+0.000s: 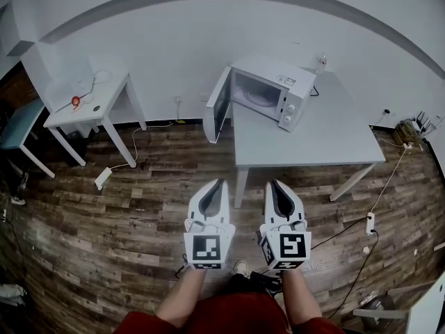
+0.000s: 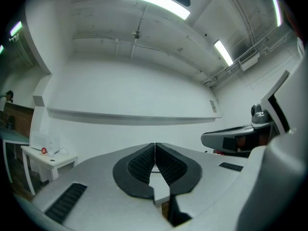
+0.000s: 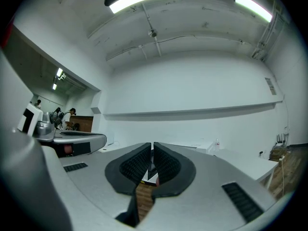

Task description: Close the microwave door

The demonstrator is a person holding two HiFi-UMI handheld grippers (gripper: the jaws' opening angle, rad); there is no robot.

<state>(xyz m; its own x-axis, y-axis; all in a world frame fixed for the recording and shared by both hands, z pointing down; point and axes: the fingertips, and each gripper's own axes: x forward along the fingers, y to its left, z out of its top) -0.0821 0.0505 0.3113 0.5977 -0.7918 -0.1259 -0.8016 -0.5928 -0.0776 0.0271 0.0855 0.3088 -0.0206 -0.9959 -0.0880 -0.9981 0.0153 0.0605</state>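
Observation:
A white microwave [image 1: 272,89] stands at the back left corner of a pale grey table [image 1: 327,134], and its door [image 1: 217,107] hangs wide open out past the table's left edge. Both grippers are held side by side over the wooden floor, well short of the table's front edge and pointing towards it. My left gripper [image 1: 218,182] has its jaws shut with nothing between them, and it lines up roughly with the open door. My right gripper [image 1: 273,184] is also shut and empty. In the right gripper view the microwave [image 3: 204,147] shows far off beyond the shut jaws [image 3: 152,147].
A small white side table [image 1: 87,106] with a red item and cables stands at the left, with a teal chair [image 1: 17,120] beside it. Power strips [image 1: 103,178] and cords lie on the floor. A small bottle [image 1: 321,62] stands behind the microwave.

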